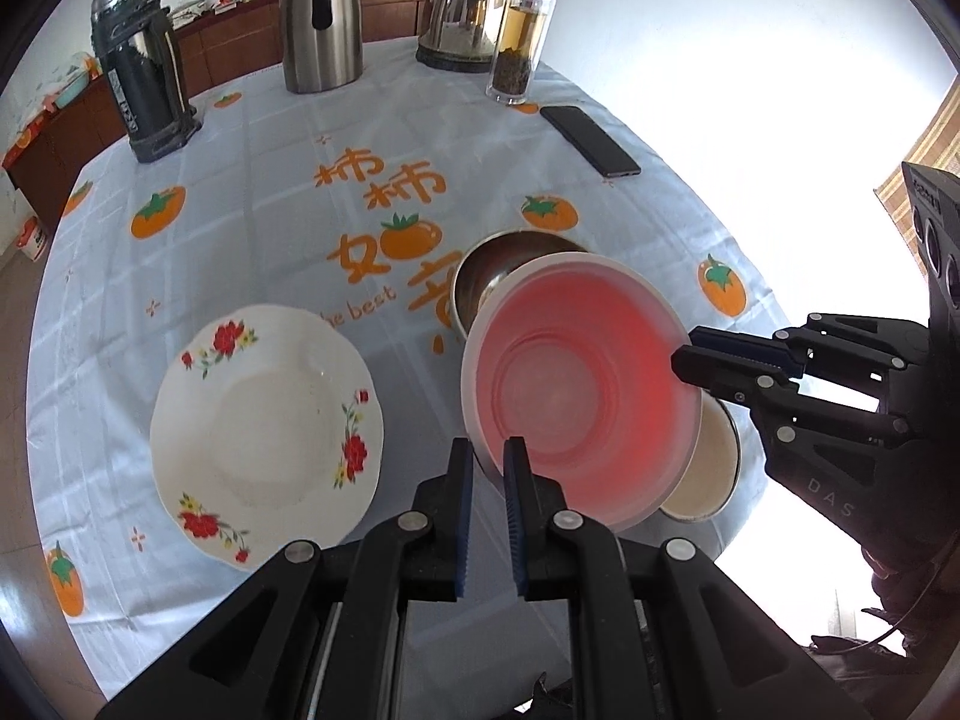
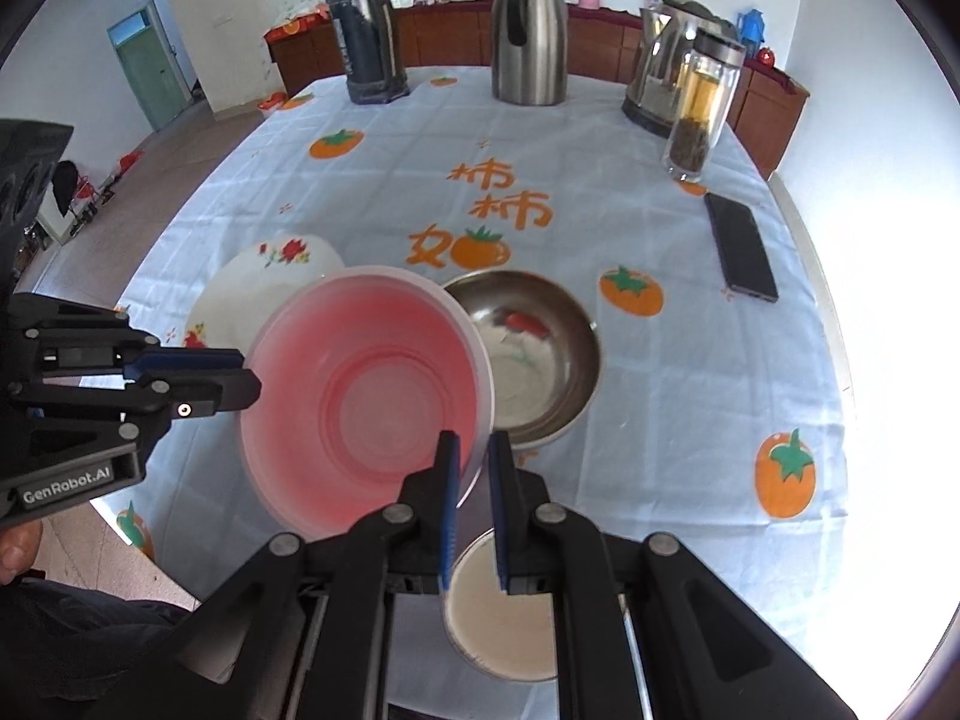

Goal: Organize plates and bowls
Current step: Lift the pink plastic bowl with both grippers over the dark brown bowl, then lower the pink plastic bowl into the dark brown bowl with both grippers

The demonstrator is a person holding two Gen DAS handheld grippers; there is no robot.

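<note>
While the left wrist view is looking down its own fingers, the left gripper is pinching the near-left rim of the pink bowl — jaws together on the thin plastic wall, one pad inside, one outside. The right gripper is coming in from the right and is clamped on the opposite rim, so both hands are sharing the load. The bowl is hanging tilted above the tablecloth, not resting on it. Behind it the steel bowl is sitting open-side up, partly hidden; below the pink bowl's right edge a small steel dish is peeking out. The flowered plate is lying to the left, apart from everything, just beside the left hand.

In the right wrist view the right gripper is closed on the bowl's near-right rim, and the left gripper is closed on the far-left rim. The steel bowl is lying directly right of and just beyond the pink one — rims overlapping in this view, though touching or not, cannot tell. The small dish is sitting under the right fingers, near the table edge. The plate is behind the pink bowl on the left.

Judgement: the next placement is turning on left versus right — the steel bowl is nearer the right hand, the plate nearer the left; nesting seems likelier toward the steel bowl.
</note>
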